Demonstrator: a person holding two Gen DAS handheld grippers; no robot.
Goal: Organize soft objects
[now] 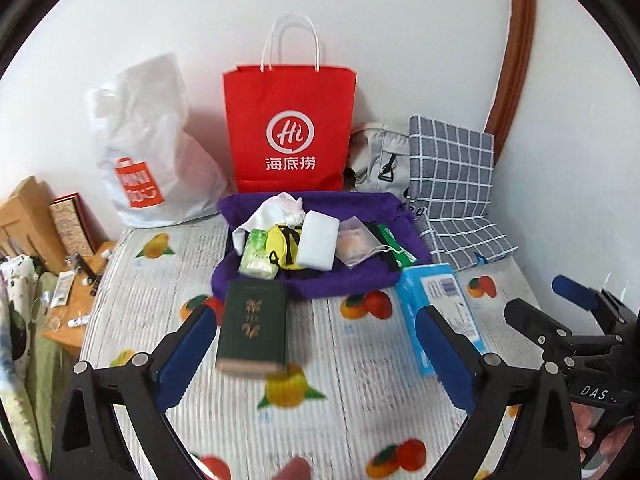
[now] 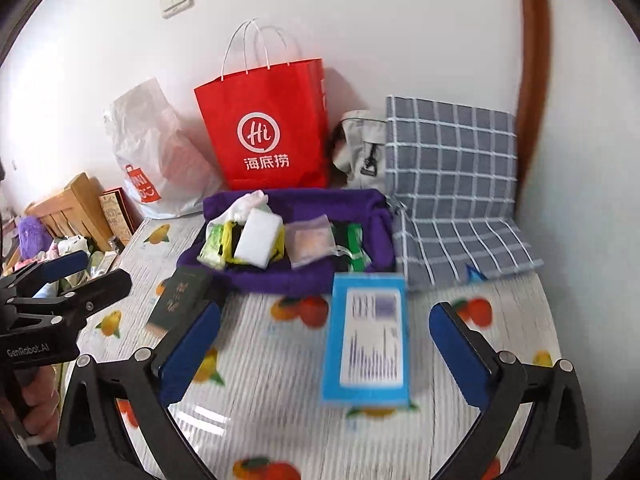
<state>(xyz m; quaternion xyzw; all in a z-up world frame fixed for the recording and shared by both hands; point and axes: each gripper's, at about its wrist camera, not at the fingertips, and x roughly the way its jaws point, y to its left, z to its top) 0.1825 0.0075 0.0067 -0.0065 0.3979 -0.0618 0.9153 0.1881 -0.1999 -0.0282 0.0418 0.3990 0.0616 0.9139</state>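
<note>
A purple towel (image 1: 352,280) lies on the fruit-print sheet with soft items on it: a white cloth (image 1: 280,208), a green tissue pack (image 1: 256,256), a white sponge (image 1: 318,244) and a clear packet (image 1: 354,244). In front of it my left gripper (image 1: 314,312) stands open. A dark green book (image 1: 254,328) lies between its fingers, untouched. My right gripper (image 2: 326,308) is open too, and a blue box (image 2: 366,340) lies flat between its pads (image 2: 192,344) with gaps on both sides. Each gripper shows at the edge of the other's view.
A red paper bag (image 1: 290,128) and a white plastic bag (image 1: 148,148) stand against the wall behind the towel. A grey checked cushion (image 1: 452,184) and a grey bag (image 1: 380,156) sit at the back right. Wooden furniture (image 1: 28,216) with small clutter is at the left.
</note>
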